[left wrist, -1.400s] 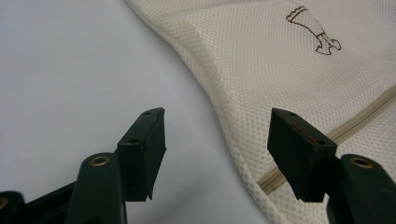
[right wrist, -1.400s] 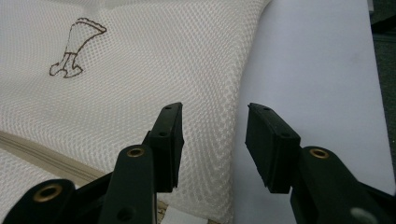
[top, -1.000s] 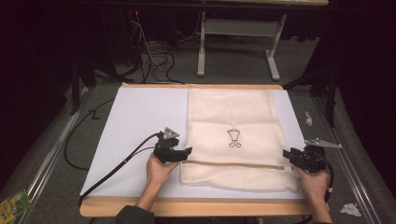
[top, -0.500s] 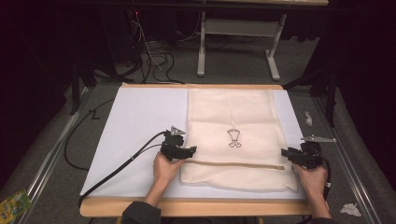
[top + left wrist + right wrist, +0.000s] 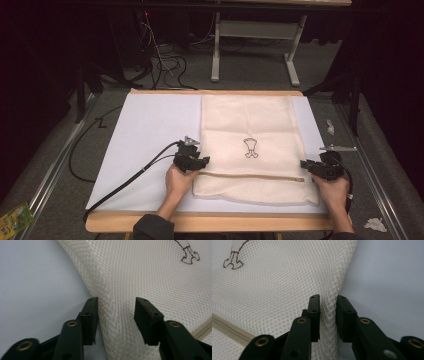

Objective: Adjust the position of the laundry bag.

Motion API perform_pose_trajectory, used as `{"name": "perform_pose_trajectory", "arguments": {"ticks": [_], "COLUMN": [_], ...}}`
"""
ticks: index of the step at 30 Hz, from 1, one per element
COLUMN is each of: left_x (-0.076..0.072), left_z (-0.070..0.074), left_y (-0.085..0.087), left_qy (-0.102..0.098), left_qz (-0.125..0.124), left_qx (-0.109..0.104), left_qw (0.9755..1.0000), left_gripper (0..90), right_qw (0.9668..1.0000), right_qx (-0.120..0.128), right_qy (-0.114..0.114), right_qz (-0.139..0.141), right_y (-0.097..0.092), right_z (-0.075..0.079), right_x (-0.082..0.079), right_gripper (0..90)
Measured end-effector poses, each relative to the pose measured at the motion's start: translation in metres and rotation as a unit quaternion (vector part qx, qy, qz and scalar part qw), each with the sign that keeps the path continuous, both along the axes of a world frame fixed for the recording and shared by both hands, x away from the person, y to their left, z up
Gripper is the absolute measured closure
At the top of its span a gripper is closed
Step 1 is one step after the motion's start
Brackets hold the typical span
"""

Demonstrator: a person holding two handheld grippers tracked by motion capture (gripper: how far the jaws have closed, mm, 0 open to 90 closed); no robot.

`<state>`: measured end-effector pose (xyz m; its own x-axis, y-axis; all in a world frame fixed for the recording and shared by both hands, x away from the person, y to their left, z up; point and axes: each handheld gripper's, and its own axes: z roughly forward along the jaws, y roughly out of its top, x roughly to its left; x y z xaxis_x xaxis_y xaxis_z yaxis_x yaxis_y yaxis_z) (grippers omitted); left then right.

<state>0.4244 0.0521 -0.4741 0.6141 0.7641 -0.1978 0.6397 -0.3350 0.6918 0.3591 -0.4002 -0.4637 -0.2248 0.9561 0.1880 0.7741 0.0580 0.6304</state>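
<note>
White counter (image 5: 150,130) carries the mesh bag (image 5: 250,130) at centre right. Both tools have just been closing: left tool (image 5: 116,315) straddles the bag's edge ungripped, right tool (image 5: 328,315) pinches its edge. Lifting remains.

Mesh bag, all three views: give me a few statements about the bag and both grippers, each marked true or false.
1. The mesh bag lies on the right half of the white mat. True.
2. The bag's zipper runs along its far edge. False: it runs near the person's edge.
3. The left gripper straddles the bag's left edge. True.
4. The right gripper holds the zipper pull. False: mesh at the bag's right edge sits between its jaws.
</note>
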Motion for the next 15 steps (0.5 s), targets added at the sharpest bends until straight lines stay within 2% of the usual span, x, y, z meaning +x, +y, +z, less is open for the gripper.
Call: {"name": "perform_pose_trajectory", "arguments": {"ticks": [5,6,11,15], "left_x": [0.0,0.0,0.001,0.001], "left_z": [0.0,0.002,0.007,0.011], "left_y": [0.0,0.001,0.004,0.006], "left_qy": [-0.004,-0.003,-0.007,-0.018], "left_qz": [-0.003,-0.006,-0.01,-0.01], "left_qx": [-0.001,-0.009,-0.019,-0.023], "left_qw": [1.0,0.9999,0.9998,0.9995], "left_gripper": [77.9,80.0,83.4,83.7], "right_qw": [1.0,0.9999,0.9998,0.9997], "right_qx": [-0.002,-0.004,-0.002,0.0], "right_qy": [-0.005,-0.007,-0.016,-0.019], "right_qz": [0.008,0.01,0.013,0.016], "right_y": [0.001,0.001,0.001,0.002], "right_z": [0.001,0.001,0.003,0.003], "right_x": [-0.001,-0.001,-0.003,-0.003], "right_gripper": [84.5,85.0,86.1,86.5]}}
